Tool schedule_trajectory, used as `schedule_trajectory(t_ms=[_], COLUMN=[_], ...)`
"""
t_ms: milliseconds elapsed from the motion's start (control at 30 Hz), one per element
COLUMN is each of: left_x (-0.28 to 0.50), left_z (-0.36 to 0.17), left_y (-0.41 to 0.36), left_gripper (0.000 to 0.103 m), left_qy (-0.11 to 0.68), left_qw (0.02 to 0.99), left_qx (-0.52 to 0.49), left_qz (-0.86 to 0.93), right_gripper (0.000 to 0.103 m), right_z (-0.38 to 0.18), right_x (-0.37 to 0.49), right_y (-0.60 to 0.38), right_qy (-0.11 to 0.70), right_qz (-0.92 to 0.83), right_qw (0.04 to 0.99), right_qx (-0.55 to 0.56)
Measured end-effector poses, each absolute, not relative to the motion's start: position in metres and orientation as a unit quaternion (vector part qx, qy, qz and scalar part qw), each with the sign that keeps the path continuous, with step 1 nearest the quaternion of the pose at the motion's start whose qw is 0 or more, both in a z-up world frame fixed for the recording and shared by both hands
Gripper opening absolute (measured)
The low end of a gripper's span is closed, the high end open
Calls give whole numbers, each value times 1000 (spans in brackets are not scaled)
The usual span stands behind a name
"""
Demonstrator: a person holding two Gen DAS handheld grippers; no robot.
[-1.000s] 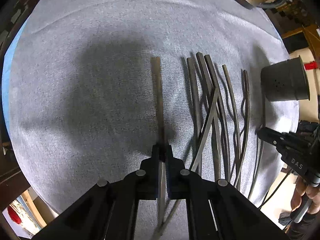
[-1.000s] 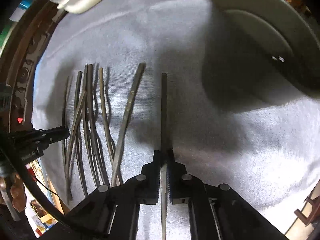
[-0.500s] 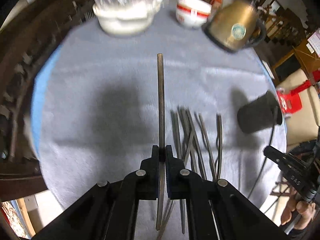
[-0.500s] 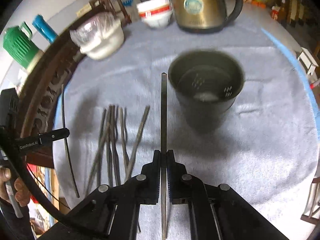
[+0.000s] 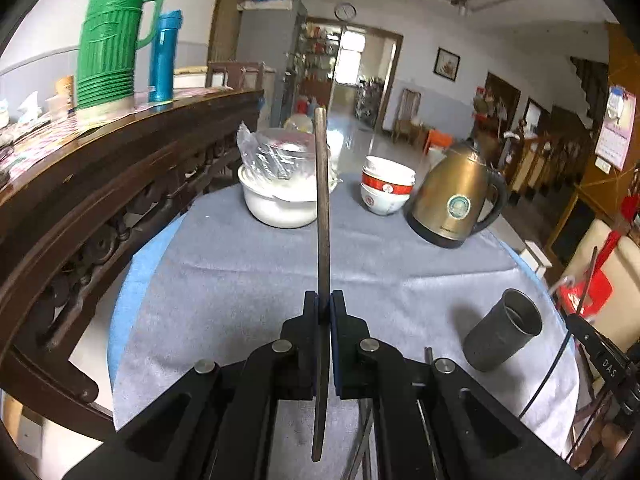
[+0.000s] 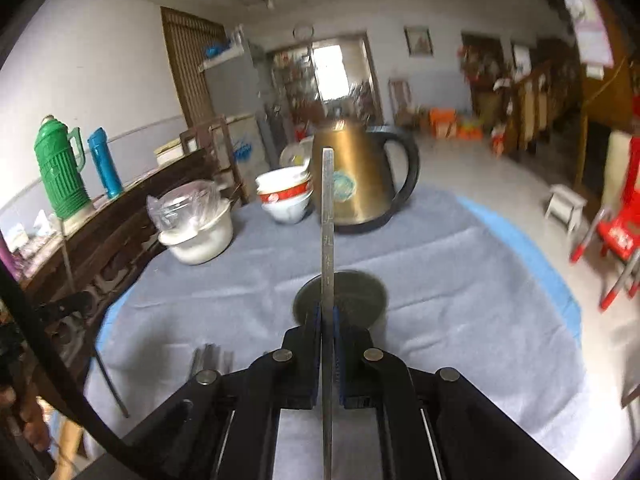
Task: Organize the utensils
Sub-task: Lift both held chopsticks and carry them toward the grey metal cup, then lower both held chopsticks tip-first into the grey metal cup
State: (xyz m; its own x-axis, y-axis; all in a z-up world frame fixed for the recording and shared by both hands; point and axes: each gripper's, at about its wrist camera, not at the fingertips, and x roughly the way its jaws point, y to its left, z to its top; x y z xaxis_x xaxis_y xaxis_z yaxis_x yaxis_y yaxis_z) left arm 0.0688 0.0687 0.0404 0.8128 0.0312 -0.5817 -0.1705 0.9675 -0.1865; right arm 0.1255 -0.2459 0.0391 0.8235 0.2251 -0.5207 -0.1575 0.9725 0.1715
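The left gripper point(image 5: 324, 312) has its jaws pinched tight on a dark chopstick point(image 5: 322, 208), which runs straight up toward 12 o'clock in the left wrist view, its tip crossing in front of a white bowl point(image 5: 280, 204) covered with clear plastic. The chopstick's other end sticks back below the jaws toward 6 o'clock.

The right gripper point(image 6: 329, 316) likewise has its jaws closed hard on a second chopstick point(image 6: 328, 216), greyer and with small marks along its face, pointing to 12 o'clock across the front of the kettle point(image 6: 360, 176).

The dark cup point(image 5: 502, 330) stands upright on the grey cloth point(image 5: 240, 280) of the desk, at 4 o'clock from the left jaws and apart from them. In the right wrist view the cup point(image 6: 360, 292) sits directly beyond the jaws, its open rim partly hidden by the held chopstick and the fingers.

A few loose chopsticks point(image 6: 208, 356) lie on the cloth at 9 o'clock from the right jaws, only their ends showing.

At the far side of the desk stand stacked red-and-white bowls point(image 5: 386, 190) between the white bowl and the kettle. A green flask point(image 5: 108, 40) and a blue bottle point(image 5: 162, 56) stand on the wooden sideboard at 10 o'clock.
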Motion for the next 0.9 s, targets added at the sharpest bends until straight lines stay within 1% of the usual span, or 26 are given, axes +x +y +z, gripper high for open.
schedule_trajectory(t_ms=[167,400,633,900], left_x=[59,32,2,-15], left_z=[19,7,11,8], left_y=[76,71,60,61], left_gripper=[6,6,6,6], left_qy=[296,290,257,271], left_qw=[945,946,959,954], left_qx=[-130,-132,-103,-123], left_qz=[55,58,54,34], right_gripper=[6,6,6,6], right_z=[28,29,32,34], right_x=[116,89,65,54], right_y=[-241,-237,-245,-254], right_qy=[263,238,229,232], right_qz=[91,95,96,92], right_qw=[960,967,968,968], right_qx=[28,10,14,28])
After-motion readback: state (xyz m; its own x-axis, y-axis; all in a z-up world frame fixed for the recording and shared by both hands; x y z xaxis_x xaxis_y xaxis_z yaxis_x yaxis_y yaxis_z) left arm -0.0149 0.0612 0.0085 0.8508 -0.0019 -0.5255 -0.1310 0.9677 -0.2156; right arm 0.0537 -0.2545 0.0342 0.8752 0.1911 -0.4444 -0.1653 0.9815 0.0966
